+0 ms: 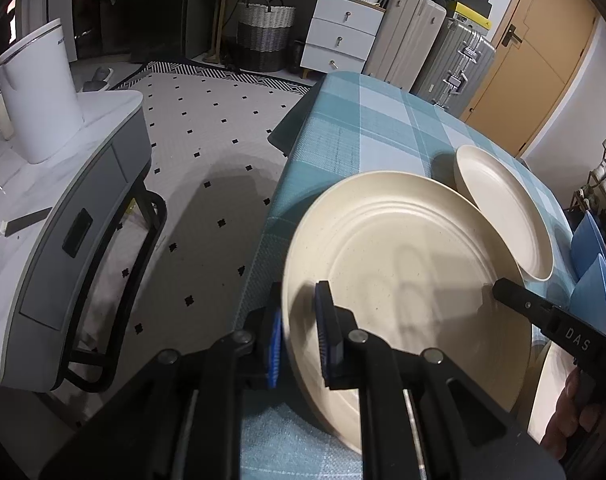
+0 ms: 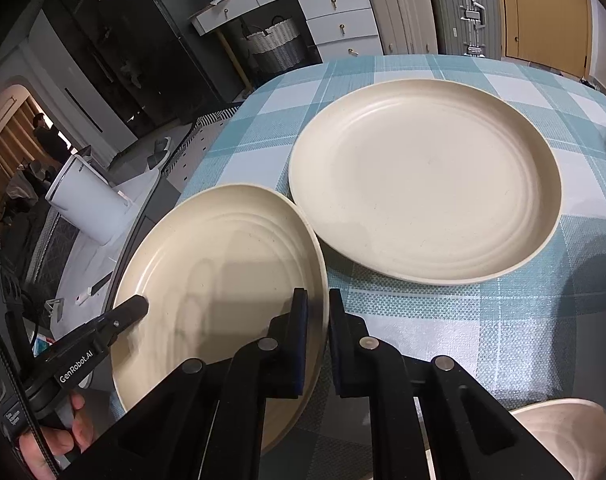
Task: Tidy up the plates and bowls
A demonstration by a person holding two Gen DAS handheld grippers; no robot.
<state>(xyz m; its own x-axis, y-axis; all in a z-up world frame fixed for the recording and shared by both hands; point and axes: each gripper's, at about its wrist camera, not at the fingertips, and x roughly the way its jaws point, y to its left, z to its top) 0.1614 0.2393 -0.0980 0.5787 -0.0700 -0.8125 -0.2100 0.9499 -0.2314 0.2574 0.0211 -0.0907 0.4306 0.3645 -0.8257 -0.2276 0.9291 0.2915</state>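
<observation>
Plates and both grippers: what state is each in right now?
Near plate: tilted, lifted off the cloth, rim pinched on opposite sides by both grippers.
Far plate: flat on the checked tablecloth, untouched.
Left gripper: shut on the near plate's rim.
Right gripper: shut on the same plate's other rim.
Third plate: only an edge shows.

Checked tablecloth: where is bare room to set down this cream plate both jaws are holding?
Bare checked tablecloth lies in front of the second cream plate, right of the held cream plate, and beyond it toward the far edge. Crowded: the two rims nearly meet; another cream dish sits bottom right.
</observation>
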